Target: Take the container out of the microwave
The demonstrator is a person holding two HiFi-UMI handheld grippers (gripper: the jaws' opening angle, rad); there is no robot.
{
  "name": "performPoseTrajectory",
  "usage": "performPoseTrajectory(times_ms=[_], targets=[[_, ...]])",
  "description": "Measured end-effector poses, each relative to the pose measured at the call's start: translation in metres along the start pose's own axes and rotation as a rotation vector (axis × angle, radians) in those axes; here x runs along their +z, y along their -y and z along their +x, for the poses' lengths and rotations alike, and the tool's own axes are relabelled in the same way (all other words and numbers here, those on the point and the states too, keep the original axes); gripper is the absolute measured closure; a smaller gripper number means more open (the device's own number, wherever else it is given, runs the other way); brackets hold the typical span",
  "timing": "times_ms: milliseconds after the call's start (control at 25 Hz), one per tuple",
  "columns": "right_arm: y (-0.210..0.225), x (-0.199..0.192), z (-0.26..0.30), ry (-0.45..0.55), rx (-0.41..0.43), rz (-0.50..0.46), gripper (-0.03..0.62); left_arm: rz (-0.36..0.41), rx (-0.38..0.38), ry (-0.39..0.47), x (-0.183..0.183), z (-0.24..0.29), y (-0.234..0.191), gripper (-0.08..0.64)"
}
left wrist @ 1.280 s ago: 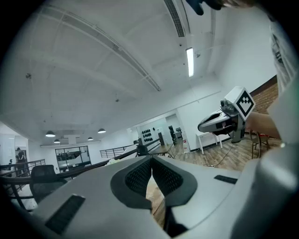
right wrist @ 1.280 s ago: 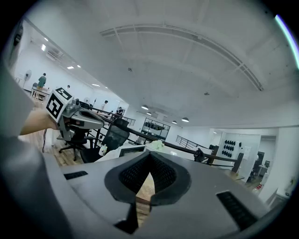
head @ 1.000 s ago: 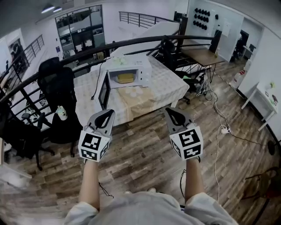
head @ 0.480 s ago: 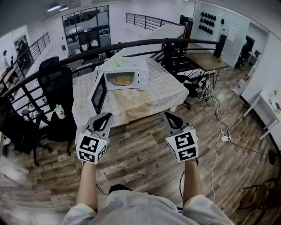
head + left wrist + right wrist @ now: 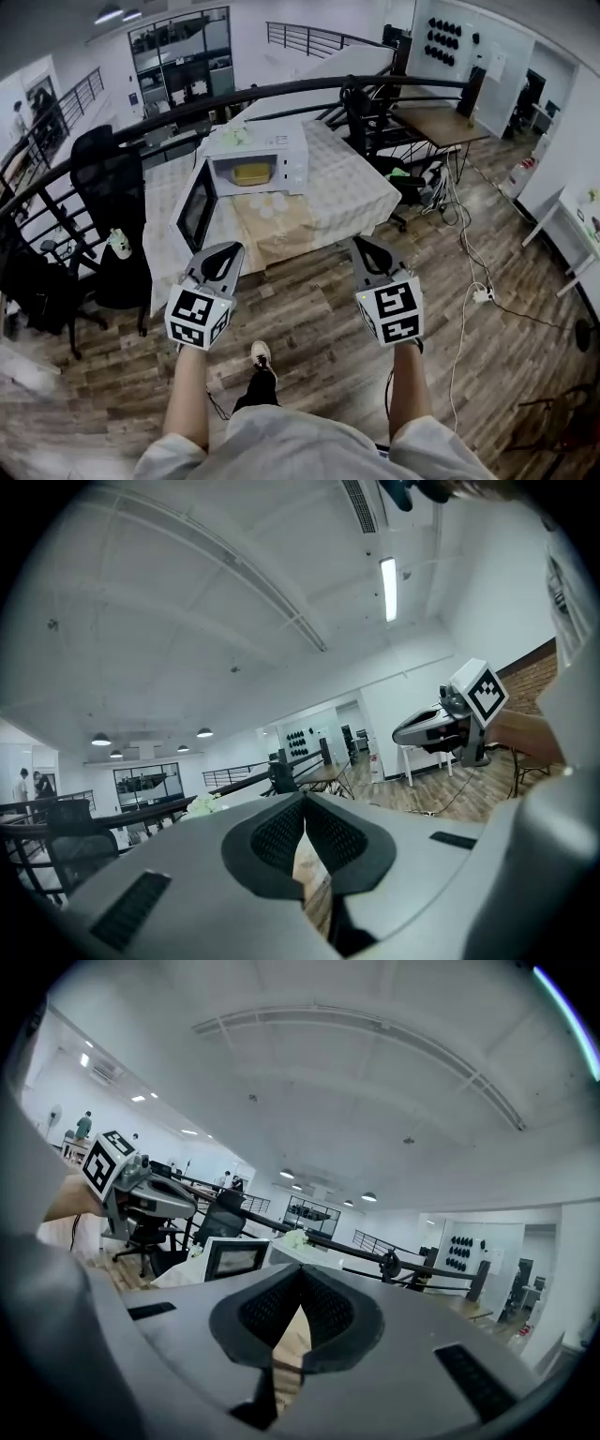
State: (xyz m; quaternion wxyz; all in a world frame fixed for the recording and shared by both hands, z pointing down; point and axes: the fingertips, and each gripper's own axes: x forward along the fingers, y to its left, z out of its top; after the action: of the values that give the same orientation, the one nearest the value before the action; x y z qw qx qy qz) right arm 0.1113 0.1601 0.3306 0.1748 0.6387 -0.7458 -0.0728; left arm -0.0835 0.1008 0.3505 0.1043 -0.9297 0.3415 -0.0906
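A white microwave (image 5: 258,161) stands on a cloth-covered table (image 5: 361,192) ahead, its door (image 5: 195,208) swung wide open to the left. Inside sits a yellow container (image 5: 248,173). My left gripper (image 5: 228,248) and right gripper (image 5: 357,243) are both held out over the wooden floor, short of the table's near edge. Each is shut with nothing between its jaws. In the left gripper view the pads (image 5: 281,834) meet at the tips; in the right gripper view the pads (image 5: 323,1312) meet too, and the open door (image 5: 232,1257) shows to the left.
A black office chair (image 5: 108,178) stands left of the table, with a dark railing (image 5: 281,89) curving behind. Cables (image 5: 464,253) trail across the floor at the right, near a second desk (image 5: 433,122). The person's shoe (image 5: 262,356) shows on the floor below the grippers.
Both grippers and the person have moved closer to the table; the microwave now looks nearer and its open door is more in view. A foot has stepped forward. Both grippers stayed shut.
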Motion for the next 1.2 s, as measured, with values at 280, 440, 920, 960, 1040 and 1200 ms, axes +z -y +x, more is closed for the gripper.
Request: performPoseTrajectory(times_ms=[280, 440, 920, 960, 1040, 1200], targets=[[0.032, -0.001, 0.069, 0.009, -0.014, 0.038, 0.58, -0.006, -0.08, 0.036, -0.011, 0.07, -0.04, 0.54], [0.047, 0.007, 0.127, 0.0, -0.028, 0.032, 0.578, -0.013, -0.069, 0.03, -0.017, 0.116, -0.089, 0.54], [0.063, 0.027, 0.277, -0.02, 0.008, 0.037, 0.578, 0.025, 0.047, 0.056, -0.027, 0.211, -0.22, 0.541], [0.063, 0.026, 0.287, -0.028, 0.015, 0.038, 0.578, 0.013, 0.044, 0.06, -0.028, 0.217, -0.227, 0.541], [0.062, 0.023, 0.305, -0.046, 0.032, 0.046, 0.578, -0.005, 0.039, 0.063, -0.033, 0.228, -0.24, 0.541], [0.061, 0.017, 0.339, -0.07, 0.051, 0.071, 0.578, -0.017, 0.034, 0.039, -0.049, 0.248, -0.266, 0.541]])
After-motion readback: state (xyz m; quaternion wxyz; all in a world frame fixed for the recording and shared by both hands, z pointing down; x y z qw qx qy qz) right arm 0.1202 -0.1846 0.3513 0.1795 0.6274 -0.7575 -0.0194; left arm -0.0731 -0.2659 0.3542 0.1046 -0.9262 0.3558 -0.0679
